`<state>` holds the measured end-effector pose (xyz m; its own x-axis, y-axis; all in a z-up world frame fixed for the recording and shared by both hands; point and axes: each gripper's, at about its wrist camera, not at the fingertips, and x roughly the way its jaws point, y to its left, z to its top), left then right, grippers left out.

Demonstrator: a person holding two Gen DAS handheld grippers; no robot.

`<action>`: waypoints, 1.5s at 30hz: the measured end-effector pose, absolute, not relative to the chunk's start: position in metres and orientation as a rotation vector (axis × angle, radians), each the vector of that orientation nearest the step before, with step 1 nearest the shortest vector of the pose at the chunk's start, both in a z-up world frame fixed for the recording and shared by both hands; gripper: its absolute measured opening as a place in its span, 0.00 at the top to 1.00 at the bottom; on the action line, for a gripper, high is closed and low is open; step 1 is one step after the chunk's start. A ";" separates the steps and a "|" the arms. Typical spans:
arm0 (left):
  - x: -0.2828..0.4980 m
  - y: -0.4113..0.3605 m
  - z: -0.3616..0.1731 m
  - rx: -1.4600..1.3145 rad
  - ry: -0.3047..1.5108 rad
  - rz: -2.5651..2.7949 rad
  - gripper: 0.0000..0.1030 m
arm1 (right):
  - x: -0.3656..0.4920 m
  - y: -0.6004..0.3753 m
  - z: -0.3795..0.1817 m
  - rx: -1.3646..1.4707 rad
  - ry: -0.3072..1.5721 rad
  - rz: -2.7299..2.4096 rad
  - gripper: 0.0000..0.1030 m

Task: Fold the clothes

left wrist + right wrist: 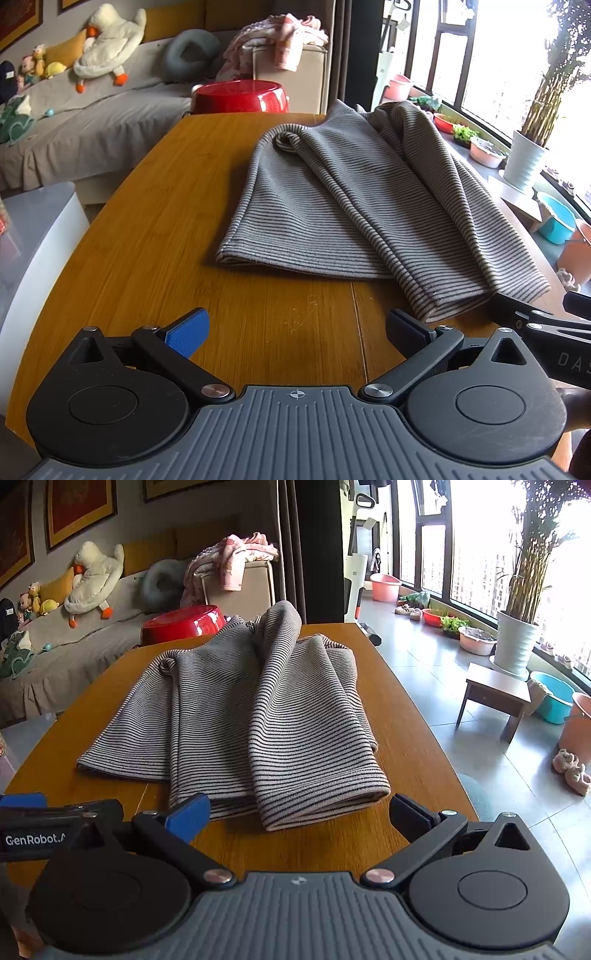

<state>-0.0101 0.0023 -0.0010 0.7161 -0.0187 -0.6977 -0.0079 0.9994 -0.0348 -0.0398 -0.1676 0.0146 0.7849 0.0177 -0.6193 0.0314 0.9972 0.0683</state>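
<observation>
- I am holding both grippers low at the near edge of the orange-brown wooden desk, looking forward along the fingers at the grey knitted garment with thin dark stripes.
- The left gripper is standing with its jaws spread wide and nothing between them; only bare desk is lying ahead of it, and the garment is sitting ahead and off to its right.
- The right gripper is likewise gaping and empty, and here the garment is lying straight ahead, its near folded hem just beyond the fingertips, not touching them.
- The garment's long axis is running away from the jaws toward the far end of the desk, with loose ridges bunched along its length.
- I am judging the right gripper the nearer one to the near hem; the left would need to shift rightward to reach the left-hand corner.
- The fold looks rough and unfinished to me.
</observation>
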 end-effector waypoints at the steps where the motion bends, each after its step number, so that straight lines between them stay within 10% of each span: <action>1: -0.010 0.002 -0.001 -0.036 0.773 -0.006 0.00 | -0.040 -0.168 0.015 0.076 0.668 -0.008 0.00; 45: -0.009 0.002 0.001 -0.035 0.772 -0.006 0.00 | -0.036 -0.163 0.010 0.053 0.683 0.002 0.00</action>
<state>-0.0089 0.0018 0.0012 0.7166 -0.0186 -0.6973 -0.0071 0.9994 -0.0339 -0.0355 -0.1631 0.0101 0.7755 0.0193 -0.6310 0.0158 0.9986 0.0500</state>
